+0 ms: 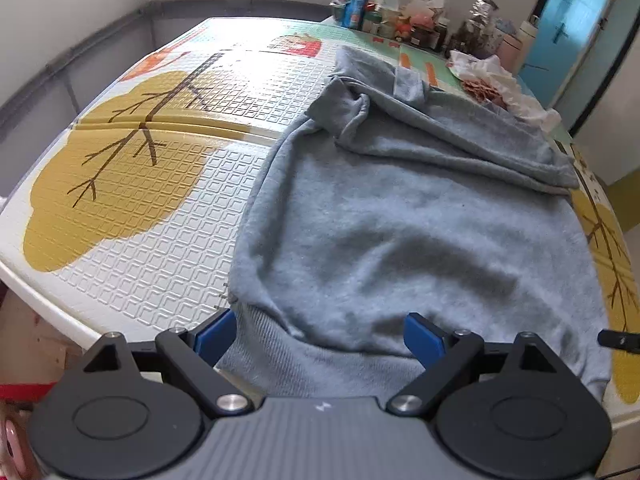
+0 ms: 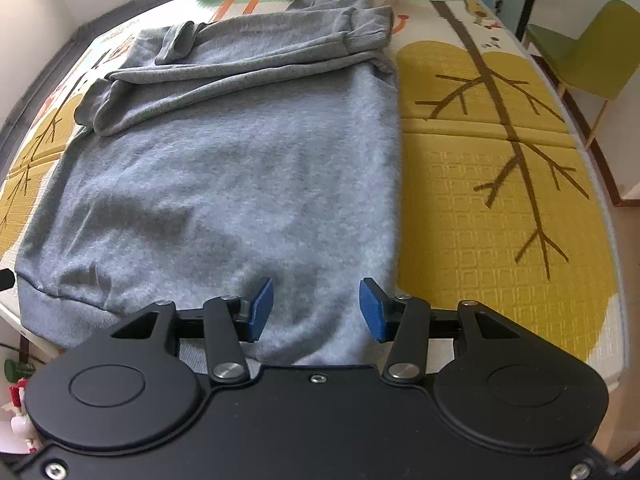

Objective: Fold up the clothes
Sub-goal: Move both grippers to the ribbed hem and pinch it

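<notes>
Only one grey sweatshirt (image 2: 240,168) lies flat on the patterned mat (image 2: 500,200), both sleeves folded across its far part. Two grippers, left gripper (image 1: 320,336) and right gripper (image 2: 316,308), hang open over its near hem. A green chair (image 2: 592,52) shows only in the right view.

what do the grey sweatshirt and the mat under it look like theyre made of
The grey sweatshirt looks like soft cotton-type fleece knit: matte, fuzzy surface, with ribbed bands at the hem and cuffs; the exact fibre can't be told. The play mat looks like foam with a printed, slightly glossy skin: embossed square texture, a folding seam, and window glare on it.
</notes>
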A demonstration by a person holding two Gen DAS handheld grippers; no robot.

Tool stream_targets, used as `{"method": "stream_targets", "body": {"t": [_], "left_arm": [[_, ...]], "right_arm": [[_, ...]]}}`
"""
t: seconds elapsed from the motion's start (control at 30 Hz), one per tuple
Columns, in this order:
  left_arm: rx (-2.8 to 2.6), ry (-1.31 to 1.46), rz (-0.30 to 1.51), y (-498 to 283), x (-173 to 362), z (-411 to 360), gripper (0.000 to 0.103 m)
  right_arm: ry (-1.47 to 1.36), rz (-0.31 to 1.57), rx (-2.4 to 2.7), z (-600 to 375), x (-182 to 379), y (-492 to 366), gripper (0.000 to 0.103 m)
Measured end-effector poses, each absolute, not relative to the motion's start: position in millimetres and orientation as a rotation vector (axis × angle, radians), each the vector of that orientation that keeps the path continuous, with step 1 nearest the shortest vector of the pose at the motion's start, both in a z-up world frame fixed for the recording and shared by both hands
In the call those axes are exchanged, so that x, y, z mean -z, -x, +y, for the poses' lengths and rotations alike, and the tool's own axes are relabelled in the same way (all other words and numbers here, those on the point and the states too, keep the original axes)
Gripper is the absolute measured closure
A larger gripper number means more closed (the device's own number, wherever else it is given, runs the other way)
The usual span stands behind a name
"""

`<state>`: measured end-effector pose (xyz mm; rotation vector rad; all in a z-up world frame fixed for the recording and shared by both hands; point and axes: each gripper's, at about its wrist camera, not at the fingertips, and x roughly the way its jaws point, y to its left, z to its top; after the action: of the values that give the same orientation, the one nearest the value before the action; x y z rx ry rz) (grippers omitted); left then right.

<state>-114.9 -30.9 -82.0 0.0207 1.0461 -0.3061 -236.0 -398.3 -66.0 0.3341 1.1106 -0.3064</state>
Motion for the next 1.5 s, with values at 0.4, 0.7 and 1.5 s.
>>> {"method": "stream_targets", "body": {"t": [0.4, 0.7, 1.5], "left_arm": [[0.406, -0.036, 1.000, 126.0, 101.8, -16.9, 0.011], [0.443, -0.077, 1.001, 104.3, 120.6, -10.9, 0.011], [0.478, -0.114, 1.069, 74.0, 159.4, -12.1, 0.008]], "right_arm": [[-0.364, 1.086, 0.435, -378.1, 72.3, 292.2, 0.056], [-0.361, 1.095, 0.483, -377.0, 88.8, 303.3, 0.052], [-0.396, 1.144, 0.507, -373.6, 117.4, 288.6, 0.052]]}}
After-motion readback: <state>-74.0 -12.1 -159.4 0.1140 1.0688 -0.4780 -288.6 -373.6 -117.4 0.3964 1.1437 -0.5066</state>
